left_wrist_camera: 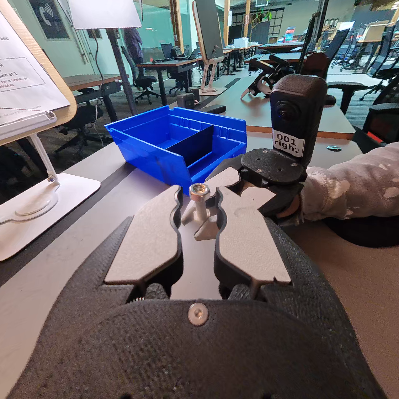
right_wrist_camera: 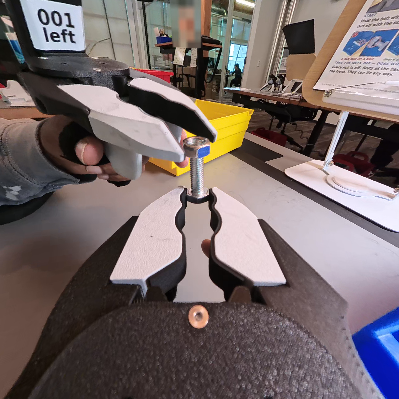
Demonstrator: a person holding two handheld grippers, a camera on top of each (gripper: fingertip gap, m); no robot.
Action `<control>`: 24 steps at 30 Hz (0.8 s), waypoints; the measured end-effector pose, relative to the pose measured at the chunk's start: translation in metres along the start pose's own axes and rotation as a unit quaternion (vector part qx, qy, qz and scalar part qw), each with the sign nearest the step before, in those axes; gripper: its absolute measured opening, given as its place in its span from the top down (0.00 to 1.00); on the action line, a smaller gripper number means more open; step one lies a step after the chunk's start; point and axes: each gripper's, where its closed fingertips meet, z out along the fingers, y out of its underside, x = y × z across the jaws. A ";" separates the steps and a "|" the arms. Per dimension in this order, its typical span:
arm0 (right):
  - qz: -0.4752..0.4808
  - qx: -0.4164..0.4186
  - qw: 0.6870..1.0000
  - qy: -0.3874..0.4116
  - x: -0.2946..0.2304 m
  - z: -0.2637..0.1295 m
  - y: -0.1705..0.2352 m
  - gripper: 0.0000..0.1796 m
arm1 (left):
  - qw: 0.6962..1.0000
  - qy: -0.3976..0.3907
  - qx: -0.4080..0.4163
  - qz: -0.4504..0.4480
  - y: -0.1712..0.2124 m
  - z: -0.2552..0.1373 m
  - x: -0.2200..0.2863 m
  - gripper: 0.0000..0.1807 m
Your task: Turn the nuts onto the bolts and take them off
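Black textured housing fills the bottom of both wrist views, cut off by the frame edges. In the right wrist view, the right gripper (right_wrist_camera: 197, 194) pinches the head of the bolt (right_wrist_camera: 197, 175) between its tips at frame centre, so the head itself is largely hidden; the threaded shank stands upright above them. At the top of the shank sits the nut (right_wrist_camera: 196, 148) (one face carries a blue mark). The left gripper (right_wrist_camera: 198, 149) reaches in from the upper left, its two fingers set narrowly at the nut; whether they actually press it is hard to make out, since one finger covers the contact. A hand (right_wrist_camera: 90, 155) wraps the handle beneath, partly hidden.

From the left wrist view the nut (left_wrist_camera: 199, 191) sits between the near fingertips, with the right gripper (left_wrist_camera: 218, 200) mostly hidden behind them. Just beyond, on the grey table (left_wrist_camera: 86, 237), lies the blue bin (left_wrist_camera: 164, 151) with a dark divider. A white stand (left_wrist_camera: 54, 194) holding a sheet occupies the left edge. A yellow bin (right_wrist_camera: 226, 129) rests farther back in the right wrist view.
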 end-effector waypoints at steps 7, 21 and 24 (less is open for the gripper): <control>0.001 0.008 1.000 0.007 0.001 0.000 -0.002 0.90 | 1.000 -0.004 0.006 -0.006 0.000 0.001 0.000 0.90; 0.007 0.050 0.999 -0.013 -0.005 -0.005 -0.015 0.90 | 0.996 0.037 0.054 -0.055 -0.012 -0.002 0.008 0.90; 0.006 0.069 0.997 -0.038 -0.011 -0.008 -0.021 0.90 | 0.996 0.062 0.056 -0.041 -0.016 -0.007 0.013 0.90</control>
